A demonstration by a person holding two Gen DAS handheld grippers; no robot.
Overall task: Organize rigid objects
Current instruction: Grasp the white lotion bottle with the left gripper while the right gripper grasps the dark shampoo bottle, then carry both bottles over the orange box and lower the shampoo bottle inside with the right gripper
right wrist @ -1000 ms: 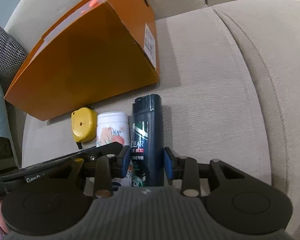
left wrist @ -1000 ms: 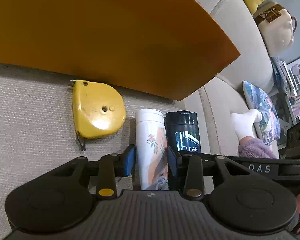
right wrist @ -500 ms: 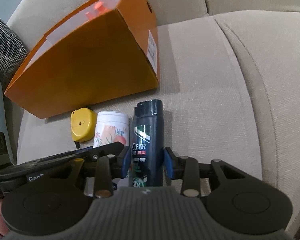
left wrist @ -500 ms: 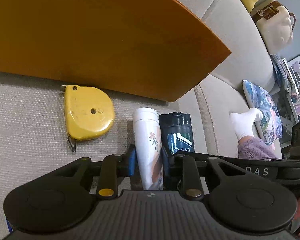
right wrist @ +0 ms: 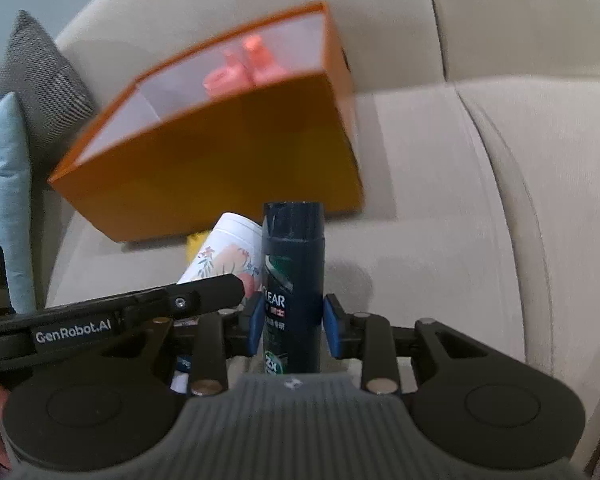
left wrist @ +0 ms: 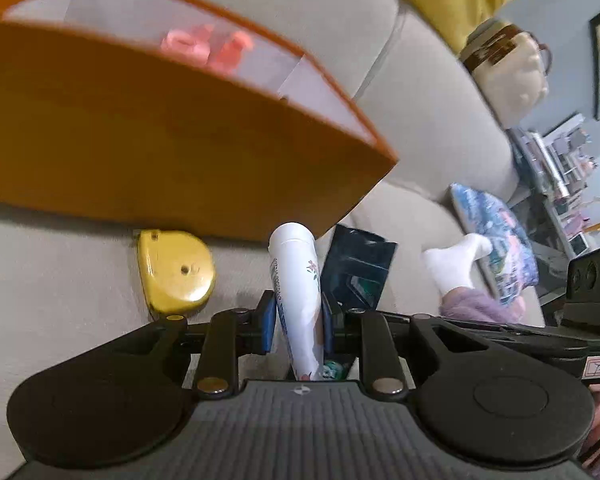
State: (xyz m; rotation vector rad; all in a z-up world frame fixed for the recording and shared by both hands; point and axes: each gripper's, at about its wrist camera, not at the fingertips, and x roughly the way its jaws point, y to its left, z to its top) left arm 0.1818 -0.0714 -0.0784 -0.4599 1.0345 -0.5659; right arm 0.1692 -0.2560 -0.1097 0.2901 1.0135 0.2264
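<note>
My left gripper [left wrist: 297, 320] has its blue pads on a white flowered bottle [left wrist: 296, 272], its jaws still closing, and the bottle tilts up off the sofa seat. My right gripper [right wrist: 293, 320] is shut on a dark blue shampoo bottle [right wrist: 293, 248], held upright beside the white bottle [right wrist: 228, 256]. That dark bottle [left wrist: 360, 268] shows just right of the white one in the left wrist view. A yellow tape measure [left wrist: 174, 272] lies on the seat to the left. Behind them stands an open orange box [left wrist: 160, 140] with pink things [left wrist: 208, 46] inside.
Everything sits on a beige sofa [right wrist: 440, 200]. A grey cushion [right wrist: 48, 80] and a light blue cushion [right wrist: 2, 184] are at the sofa's left end. To the right are a patterned cushion [left wrist: 496, 236], a person's white-socked foot [left wrist: 456, 264] and a cream bag [left wrist: 508, 76].
The left jaws closed onto the white bottle. Both grippers rose with their bottles, and the orange box's open top with pink contents came into view.
</note>
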